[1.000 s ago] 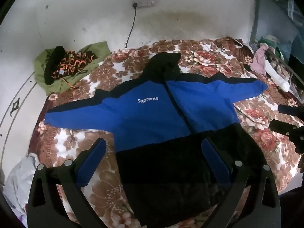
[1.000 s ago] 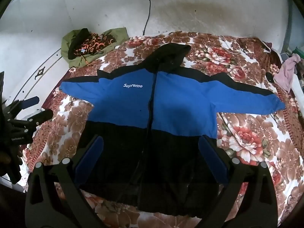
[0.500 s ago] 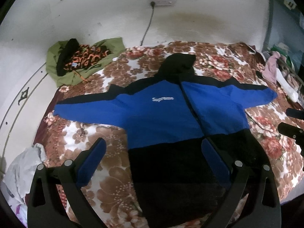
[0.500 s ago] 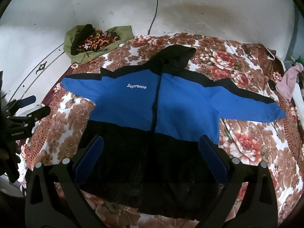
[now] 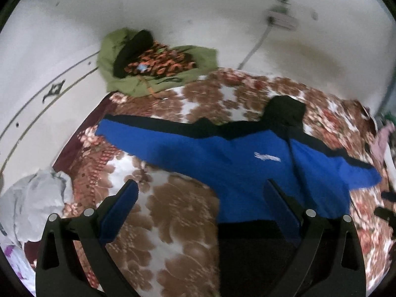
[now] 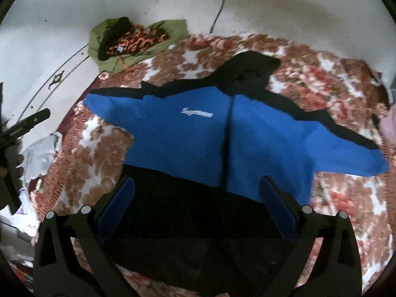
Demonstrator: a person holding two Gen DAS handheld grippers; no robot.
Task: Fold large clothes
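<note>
A blue and black hooded jacket (image 5: pixel 242 163) (image 6: pixel 188 136) with a white chest logo lies front up on the floral bedspread (image 5: pixel 178 212) (image 6: pixel 346 198), both sleeves spread wide. My left gripper (image 5: pixel 200 198) hangs open above the bedspread, just below the jacket's left sleeve (image 5: pixel 148 141). Over the black lower half of the jacket my right gripper (image 6: pixel 196 193) is open too, with nothing between its fingers. The left gripper's dark body (image 6: pixel 22 126) shows at the left edge of the right wrist view.
A green garment with an orange and black one on top (image 5: pixel 153 61) (image 6: pixel 133 42) lies at the bed's far left corner by the white wall. Crumpled grey cloth (image 5: pixel 34 198) (image 6: pixel 39 153) sits off the bed's left edge. A pink cloth (image 5: pixel 382 141) lies at the right. A cable (image 6: pixel 219 10) hangs down the wall.
Both views have swung left and closer to the bed. The left gripper now looks at the jacket's left sleeve and the bedspread below it. The jacket has not moved; both grippers stay open.
</note>
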